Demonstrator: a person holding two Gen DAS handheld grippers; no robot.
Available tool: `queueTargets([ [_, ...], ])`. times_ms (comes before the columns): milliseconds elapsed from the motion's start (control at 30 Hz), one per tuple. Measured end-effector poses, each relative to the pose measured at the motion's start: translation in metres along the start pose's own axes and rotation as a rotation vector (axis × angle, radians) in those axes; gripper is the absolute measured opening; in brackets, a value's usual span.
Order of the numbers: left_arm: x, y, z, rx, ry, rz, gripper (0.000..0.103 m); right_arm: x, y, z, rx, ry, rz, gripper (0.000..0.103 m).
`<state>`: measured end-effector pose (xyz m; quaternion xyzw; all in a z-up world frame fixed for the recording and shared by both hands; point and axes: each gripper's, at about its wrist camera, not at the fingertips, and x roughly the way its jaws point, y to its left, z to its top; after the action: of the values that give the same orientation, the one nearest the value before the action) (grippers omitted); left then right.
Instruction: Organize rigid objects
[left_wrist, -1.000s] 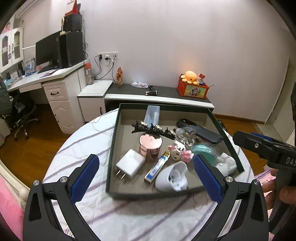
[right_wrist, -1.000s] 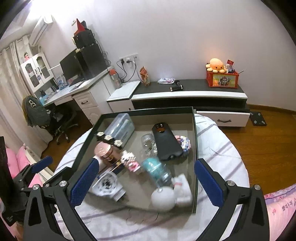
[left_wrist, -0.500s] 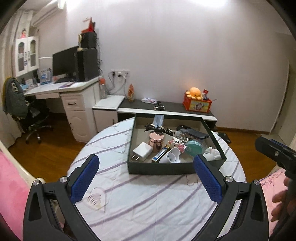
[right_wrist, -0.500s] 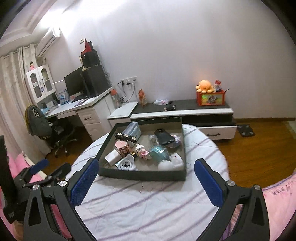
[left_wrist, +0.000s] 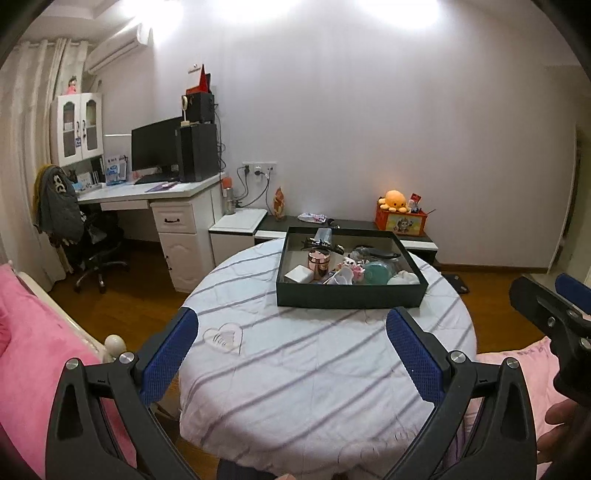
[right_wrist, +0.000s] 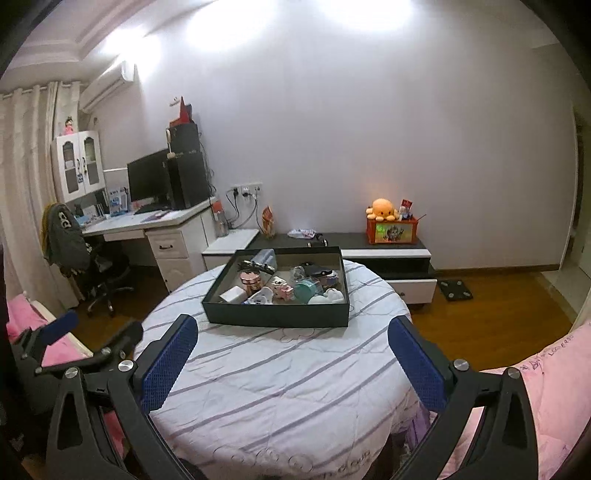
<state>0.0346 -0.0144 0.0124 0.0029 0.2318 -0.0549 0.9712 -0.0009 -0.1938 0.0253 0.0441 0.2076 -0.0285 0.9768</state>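
A dark box sits at the far side of the round table with a striped cloth. It holds several small objects: a white charger, a rose-gold jar, a teal round case, a white mouse-like item and a black hair clip. My left gripper is open and empty, well back from the box. My right gripper is open and empty, also well back; it shows in the left wrist view.
A pink bed lies at the left and pink bedding at the right. A desk with a monitor and a chair stand at the back left. A low cabinet with an orange box stands behind the table.
Both grippers have pulled back and up from the box, which now looks much smaller and farther. Both stay open and empty.
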Motion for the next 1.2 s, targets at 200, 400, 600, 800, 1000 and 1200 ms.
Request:
queueTargets([
  [200,-0.042,0.002,-0.008,0.002,-0.054,0.023,0.103,-0.046,0.005,-0.008,0.0,-0.069,-0.01,0.103],
  [400,-0.059,0.002,-0.009,0.007,-0.059,0.03,0.103,-0.072,0.008,-0.005,-0.003,-0.118,-0.014,0.103],
  [600,-0.06,0.001,-0.01,0.008,-0.047,0.033,0.103,-0.068,0.011,-0.007,-0.003,-0.101,-0.007,0.103],
  [800,-0.061,-0.001,-0.011,0.009,-0.053,0.019,0.103,-0.066,0.011,-0.008,-0.002,-0.097,-0.006,0.103],
  [1000,-0.061,-0.002,-0.012,0.009,-0.05,0.009,0.103,-0.065,0.011,-0.008,-0.001,-0.096,-0.007,0.103],
  [1200,-0.061,-0.002,-0.012,0.008,-0.05,0.009,0.103,-0.066,0.011,-0.009,0.0,-0.097,-0.003,0.103],
])
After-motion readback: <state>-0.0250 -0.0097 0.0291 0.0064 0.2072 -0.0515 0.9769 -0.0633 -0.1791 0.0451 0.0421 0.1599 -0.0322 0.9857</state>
